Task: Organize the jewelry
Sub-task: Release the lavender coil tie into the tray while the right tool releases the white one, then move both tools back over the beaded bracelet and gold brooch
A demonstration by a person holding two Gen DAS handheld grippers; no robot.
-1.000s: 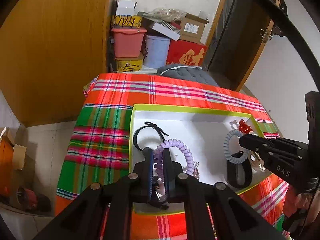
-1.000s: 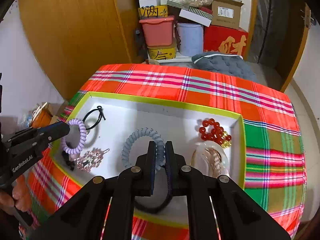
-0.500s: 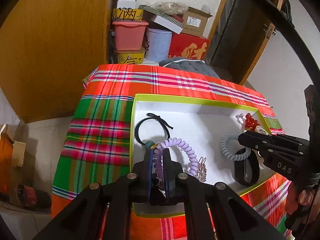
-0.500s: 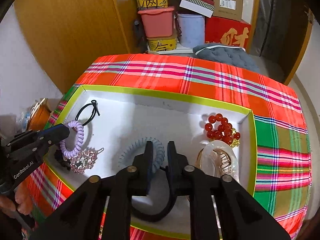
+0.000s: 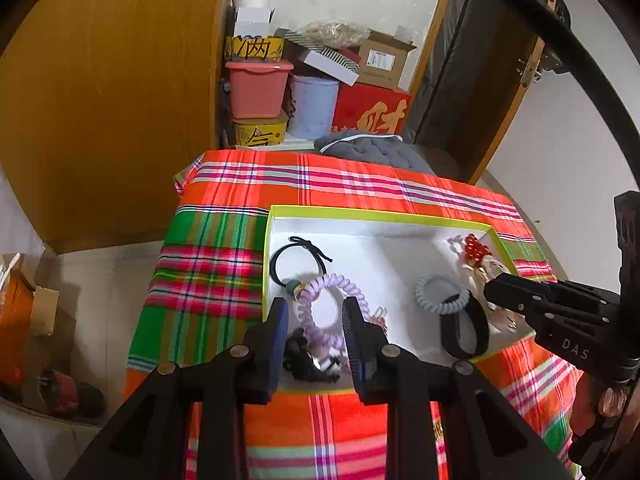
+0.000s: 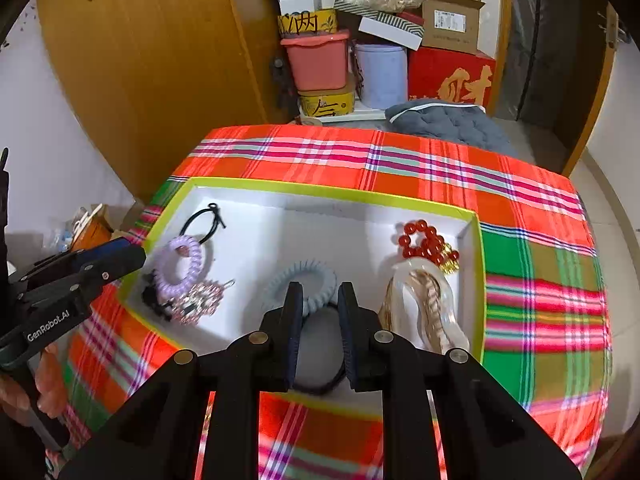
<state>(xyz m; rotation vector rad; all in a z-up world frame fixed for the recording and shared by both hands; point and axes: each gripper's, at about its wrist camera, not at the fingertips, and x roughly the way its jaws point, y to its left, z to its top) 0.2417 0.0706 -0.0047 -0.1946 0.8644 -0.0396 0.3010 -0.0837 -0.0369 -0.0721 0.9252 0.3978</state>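
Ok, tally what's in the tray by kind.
Spiral hair ties, lilac and grey-blue: 2
Black elastic bands, thin and wide: 2
Red bead bracelet: 1
Hair clips, clear claw and rhinestone: 2
Dark piece under the lilac tie, kind unclear: 1
Total: 8

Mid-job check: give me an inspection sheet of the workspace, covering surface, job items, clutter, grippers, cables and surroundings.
Surface: plaid tablecloth under a white tray with a lime rim.
Job's things: in the tray, black hair tie, purple coil tie, rhinestone clip, grey-blue coil tie, black band, clear claw clip, red bead bracelet.
Clutter: dark clip under the purple coil.
Grippers: left gripper opening, purple coil between its fingers, pads off it; right gripper open over the grey-blue coil.
Cables: black cable across the left view's top.
Surroundings: wooden cabinet, stacked boxes, tubs.
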